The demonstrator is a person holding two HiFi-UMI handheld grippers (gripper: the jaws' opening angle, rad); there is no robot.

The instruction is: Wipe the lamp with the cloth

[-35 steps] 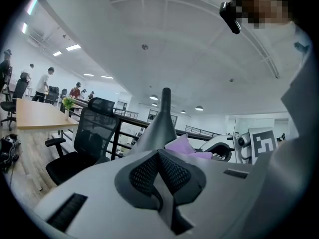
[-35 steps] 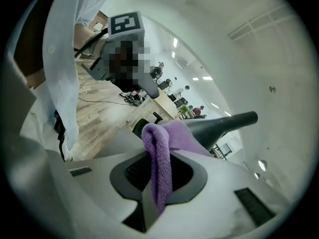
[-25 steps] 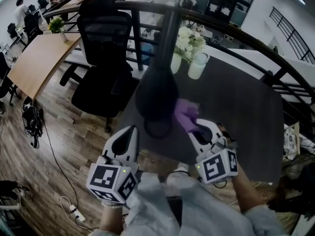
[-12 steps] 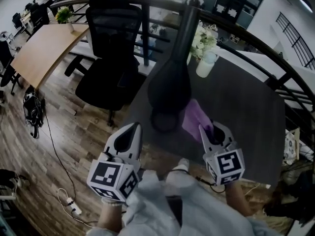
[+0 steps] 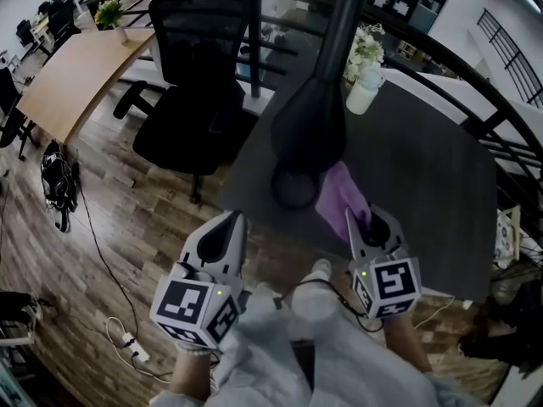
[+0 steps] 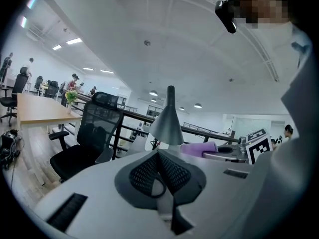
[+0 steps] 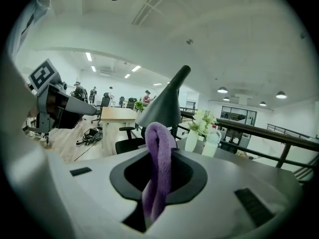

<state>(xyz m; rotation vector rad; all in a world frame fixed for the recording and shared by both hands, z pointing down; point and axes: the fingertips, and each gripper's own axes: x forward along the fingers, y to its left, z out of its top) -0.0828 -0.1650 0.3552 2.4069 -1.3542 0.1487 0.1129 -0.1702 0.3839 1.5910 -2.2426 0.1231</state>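
Lamp [image 5: 310,125] stands on the dark table [image 5: 424,185] close to its near left corner. It is black, with a flared body that narrows upward to a thin stem, over a round base. A purple cloth [image 5: 341,195] lies just to the right of that base, beside the lower edge of the flared body. Whether the cloth touches the lamp I cannot tell.

The right gripper [image 5: 366,220] holds the cloth. In the right gripper view its fingers [image 7: 189,176] are clamped on a bunched fold of it that rises up between them.

The left gripper [image 5: 229,223] hovers off the table's near edge, over the wooden floor, well apart from the lamp. Its fingers [image 6: 144,173] are pressed together with nothing between them.

At the far side of the table stand white vases with flowers [image 5: 361,62]. A black office chair [image 5: 195,83] sits to the table's left.
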